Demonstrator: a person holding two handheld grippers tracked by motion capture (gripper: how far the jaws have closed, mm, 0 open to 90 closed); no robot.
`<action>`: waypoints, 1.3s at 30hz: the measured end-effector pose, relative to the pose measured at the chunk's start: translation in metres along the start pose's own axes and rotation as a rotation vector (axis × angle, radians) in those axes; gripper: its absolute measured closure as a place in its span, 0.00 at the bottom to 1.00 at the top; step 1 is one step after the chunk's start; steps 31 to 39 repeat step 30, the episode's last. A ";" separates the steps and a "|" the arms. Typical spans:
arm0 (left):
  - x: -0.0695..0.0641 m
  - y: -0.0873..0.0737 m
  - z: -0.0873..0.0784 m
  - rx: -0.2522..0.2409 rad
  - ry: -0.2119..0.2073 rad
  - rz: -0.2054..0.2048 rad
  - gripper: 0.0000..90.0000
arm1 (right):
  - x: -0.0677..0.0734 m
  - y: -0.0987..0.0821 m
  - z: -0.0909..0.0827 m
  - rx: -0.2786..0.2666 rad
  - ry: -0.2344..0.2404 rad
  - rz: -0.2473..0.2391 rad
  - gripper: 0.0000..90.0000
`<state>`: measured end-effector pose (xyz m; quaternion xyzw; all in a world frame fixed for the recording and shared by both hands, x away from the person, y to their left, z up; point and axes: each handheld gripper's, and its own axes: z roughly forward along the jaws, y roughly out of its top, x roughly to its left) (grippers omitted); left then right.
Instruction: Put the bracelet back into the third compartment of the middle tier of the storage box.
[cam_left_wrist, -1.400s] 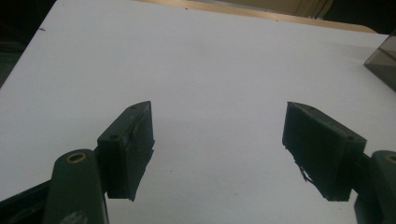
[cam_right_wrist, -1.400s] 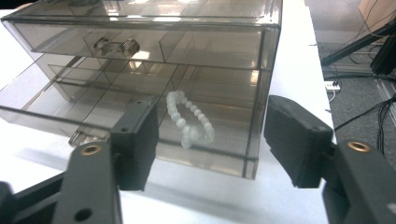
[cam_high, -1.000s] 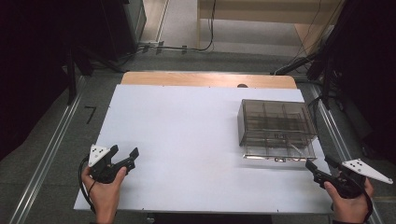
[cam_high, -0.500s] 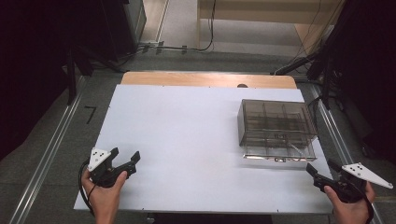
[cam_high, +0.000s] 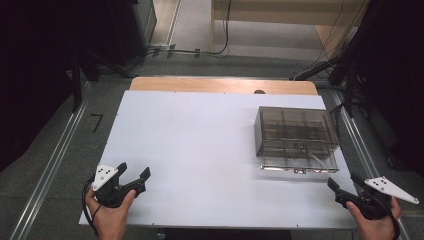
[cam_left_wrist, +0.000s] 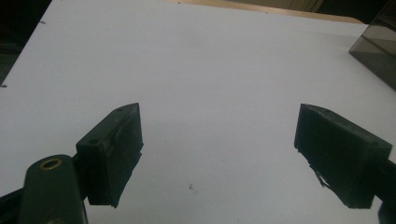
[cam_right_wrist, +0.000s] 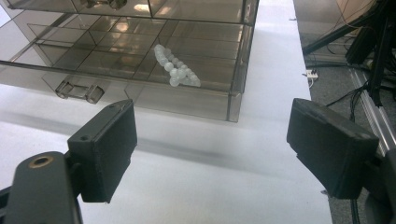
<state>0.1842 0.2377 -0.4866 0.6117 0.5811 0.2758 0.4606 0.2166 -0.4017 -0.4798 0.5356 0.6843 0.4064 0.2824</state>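
Observation:
A smoky clear compartment box sits on the right of the white table top. A string of pale beads lies in one of its near compartments, and its latch faces me. My right gripper hovers at the table's near right corner, just short of the box. It is open; its jaws have just been opening a little, with nothing between them. My left gripper is at the near left corner, open over bare table, far from the box.
A wooden strip borders the table's far edge. Metal floor rails run along both sides. Cables and dark stands lie on the floor beyond the table.
My left hand has drifted slightly toward the near edge of the table. The right hand has stayed where it was. The box has not moved.

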 end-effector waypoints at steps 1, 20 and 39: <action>0.000 0.000 -0.001 0.001 -0.002 -0.001 0.18 | 0.000 0.000 0.000 0.001 -0.001 -0.001 0.16; -0.004 -0.005 -0.005 0.011 -0.006 0.015 0.18 | 0.002 -0.003 -0.002 0.011 -0.002 -0.007 0.16; -0.005 -0.005 -0.004 0.016 -0.008 0.016 0.17 | 0.001 -0.004 -0.001 0.015 -0.003 -0.012 0.16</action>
